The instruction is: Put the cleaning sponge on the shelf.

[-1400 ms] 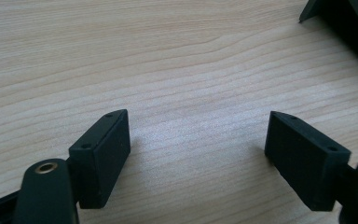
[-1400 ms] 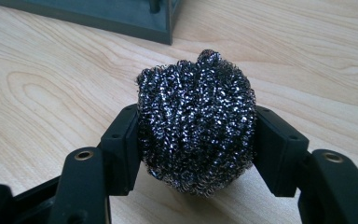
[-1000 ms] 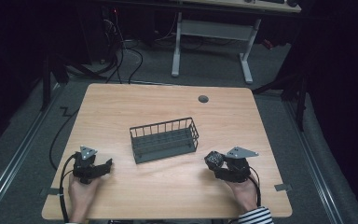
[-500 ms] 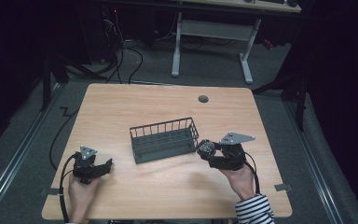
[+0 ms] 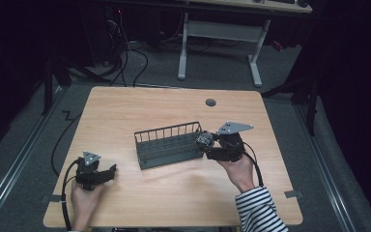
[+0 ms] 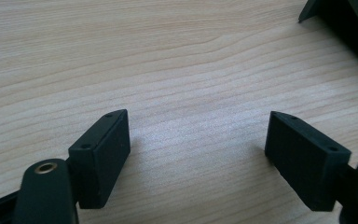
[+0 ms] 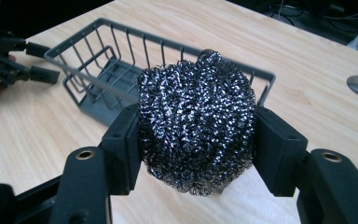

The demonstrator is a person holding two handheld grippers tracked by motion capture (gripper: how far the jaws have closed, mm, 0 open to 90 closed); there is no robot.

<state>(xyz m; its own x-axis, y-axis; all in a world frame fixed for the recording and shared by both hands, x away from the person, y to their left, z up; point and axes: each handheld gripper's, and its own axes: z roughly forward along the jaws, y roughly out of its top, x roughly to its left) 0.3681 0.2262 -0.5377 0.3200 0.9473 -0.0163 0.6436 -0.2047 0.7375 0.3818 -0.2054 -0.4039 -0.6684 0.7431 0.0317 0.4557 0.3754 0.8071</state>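
- The right gripper (image 5: 206, 143) is clenched on a round, dark silvery ball of steel-wool scourer (image 5: 203, 139); in the right gripper view the two black jaws press into the ball's sides, and the scourer (image 7: 196, 121) bulges out above and below them.
- In the high view the scourer is held up off the light wooden tabletop (image 5: 174, 106), right at the right-hand short end of a dark grey wire basket with an open top (image 5: 170, 144). Whether the ball touches the basket's rim I cannot tell.
- The basket stands upright near the middle of the table, its long side running roughly left to right and turned slightly. In the right gripper view the basket (image 7: 107, 70) lies just behind the scourer, and its upright wire bars and flat base show no contents.
- The hand that holds the right gripper comes in from the bottom edge of the high view, with a black-and-white striped sleeve (image 5: 258, 210) on the forearm. A grey three-cornered plate sits on top of this gripper.
- The left gripper (image 5: 111, 170) rests low at the front left of the table, well apart from the basket. Its jaws are released: the left gripper view shows them spread wide with only bare wood grain between them, and a dark corner of the basket (image 6: 349, 23) at the upper right.
- A small round grey grommet (image 5: 210, 102) sits in the tabletop near the far edge, well beyond the basket.
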